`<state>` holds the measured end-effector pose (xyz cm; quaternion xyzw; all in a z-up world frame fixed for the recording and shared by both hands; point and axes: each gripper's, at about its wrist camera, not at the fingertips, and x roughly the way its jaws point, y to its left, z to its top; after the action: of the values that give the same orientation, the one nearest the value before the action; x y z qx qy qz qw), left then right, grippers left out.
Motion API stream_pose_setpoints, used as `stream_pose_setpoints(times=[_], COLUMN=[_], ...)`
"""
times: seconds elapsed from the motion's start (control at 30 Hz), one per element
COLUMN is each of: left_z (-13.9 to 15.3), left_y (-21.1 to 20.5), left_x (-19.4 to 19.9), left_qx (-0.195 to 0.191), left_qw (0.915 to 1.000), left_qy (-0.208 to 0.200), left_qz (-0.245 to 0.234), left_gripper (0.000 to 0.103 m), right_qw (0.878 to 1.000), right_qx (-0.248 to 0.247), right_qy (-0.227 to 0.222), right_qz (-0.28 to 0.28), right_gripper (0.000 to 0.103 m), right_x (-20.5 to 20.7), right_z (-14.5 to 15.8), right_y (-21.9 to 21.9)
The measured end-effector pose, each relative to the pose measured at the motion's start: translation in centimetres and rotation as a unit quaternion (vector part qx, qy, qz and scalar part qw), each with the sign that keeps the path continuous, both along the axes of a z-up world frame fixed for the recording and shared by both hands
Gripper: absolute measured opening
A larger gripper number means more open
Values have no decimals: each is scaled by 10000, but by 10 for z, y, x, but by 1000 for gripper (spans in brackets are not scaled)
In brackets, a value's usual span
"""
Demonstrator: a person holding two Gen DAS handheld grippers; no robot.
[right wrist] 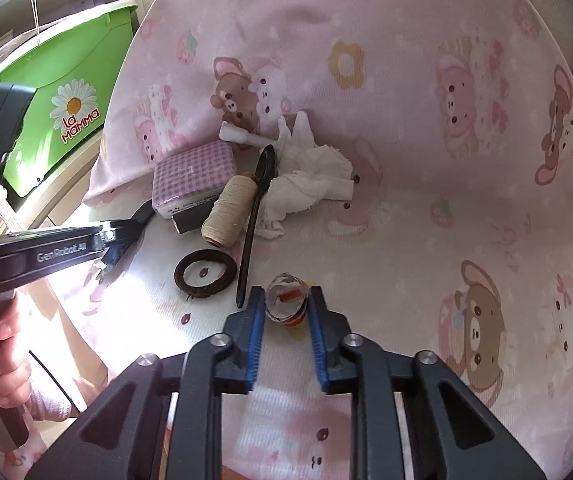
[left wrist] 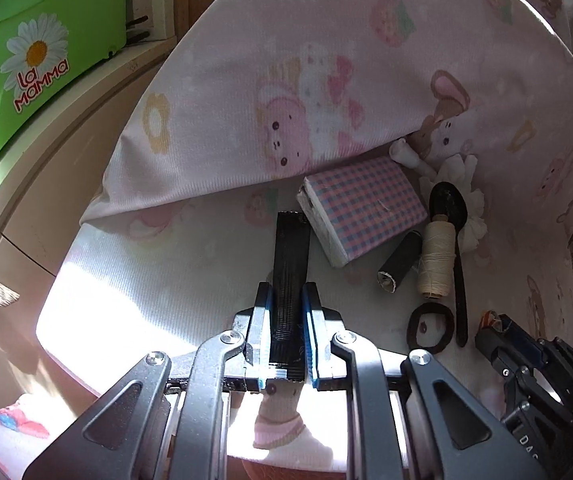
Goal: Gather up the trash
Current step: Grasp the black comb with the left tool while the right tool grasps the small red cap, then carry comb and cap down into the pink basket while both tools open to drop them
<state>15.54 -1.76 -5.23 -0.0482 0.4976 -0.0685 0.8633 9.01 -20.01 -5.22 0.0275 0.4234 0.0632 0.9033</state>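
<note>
On the pink, ribbed bed sheet (right wrist: 426, 240) printed with bears, bunnies and strawberries, a small clutter lies near a raised fold of the same cloth. Pinched between the left gripper (left wrist: 289, 300) and its blue-padded fingers is a flat black ribbed strip (left wrist: 291, 264), long and rectangular, pointing away toward the checked box. That checked box (left wrist: 362, 210), a squat block wrapped in pink and blue gingham with a white end, rests at the foot of the fold. Just beside it lie a short black tube (left wrist: 400, 258) with a ragged paper core and a cream thread spool (left wrist: 438, 258), tightly wound and cylindrical. A black plastic spoon (right wrist: 256, 208) stretches alongside the spool, its bowl touching a crumpled white tissue (right wrist: 310, 182), soft and creased. A dark fuzzy hair tie (right wrist: 205, 274) forms an oval ring near the spoon's handle tip, and a white ridged cap-like piece (right wrist: 238, 136) lies behind the tissue. The right gripper (right wrist: 288, 304) has its blue pads pressed onto a crinkled clear candy wrapper (right wrist: 286, 300) with orange-red marks, low over the sheet. Off to the left stands a glossy green plastic bin (right wrist: 62, 92) bearing a daisy sticker.
</note>
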Motion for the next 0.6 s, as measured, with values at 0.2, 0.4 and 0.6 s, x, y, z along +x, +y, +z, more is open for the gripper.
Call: stream_pose_setpoints(times=[0.2,0.4,0.6], left_z=[13,39,64], left_y=[29,18,27], left_x=[-19,-58,-84], left_qx=[-474,273,208], left_qw=[9988,9951,9886], left_qy=[-86,-929,-1485], left_qz=[-23,-200,-158], left_gripper=[12,12,12], right_qw=[9995,9992,9958], right_qx=[172,91,384], right_qy=[-276,-378,-791], right_qz=[14,88,267], right_gripper=[14,14,14], right_x=[-9,-31,-65], right_z=[14,28,55], right_y=[-6,-7,5])
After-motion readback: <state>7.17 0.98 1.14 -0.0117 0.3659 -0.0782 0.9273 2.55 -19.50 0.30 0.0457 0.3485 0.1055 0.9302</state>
